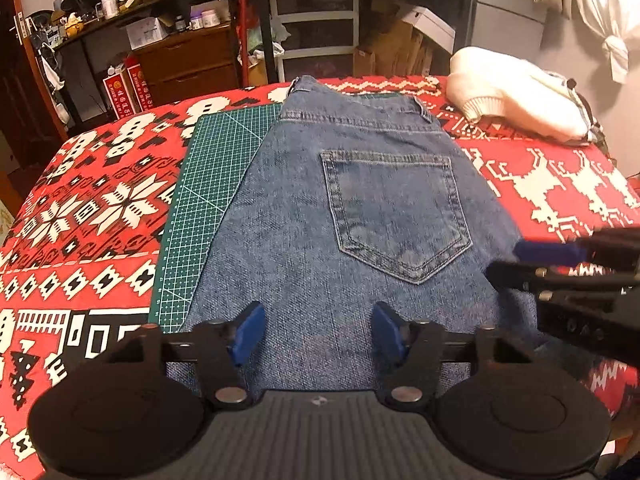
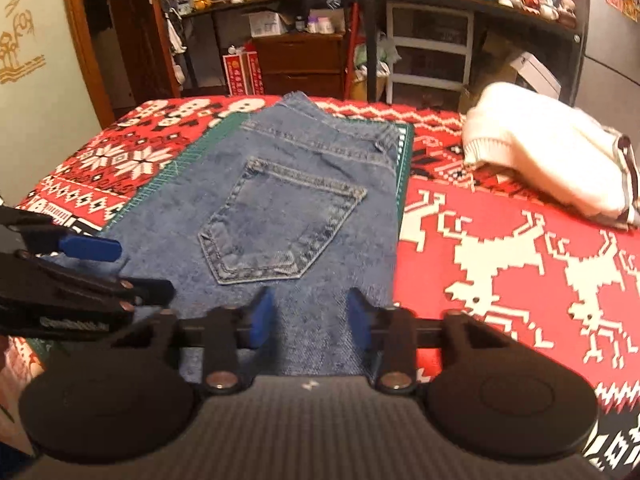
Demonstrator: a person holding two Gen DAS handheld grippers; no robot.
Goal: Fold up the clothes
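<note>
two tools hover low over the jeans (image 1: pixel 352 208), which lie flat ahead of me, back pocket (image 1: pixel 394 216) up and waistband at the far end, partly on a green cutting mat (image 1: pixel 212 184) on the patterned table (image 1: pixel 80 220). only one pocket shows, so i judge the jeans are already doubled leg over leg. my left tool (image 1: pixel 316 330) has its jaws parted and empty, with denim showing between them; my right tool (image 2: pixel 310 316) is the same, just to the right of the left one. off to my right, well apart, a white sweater (image 2: pixel 548 160) lies in a heap. this fits a lengthwise fold either coming or just laid, and i cannot tell which. any further fold calls for both tools to pinch the near cloth evenly.
</note>
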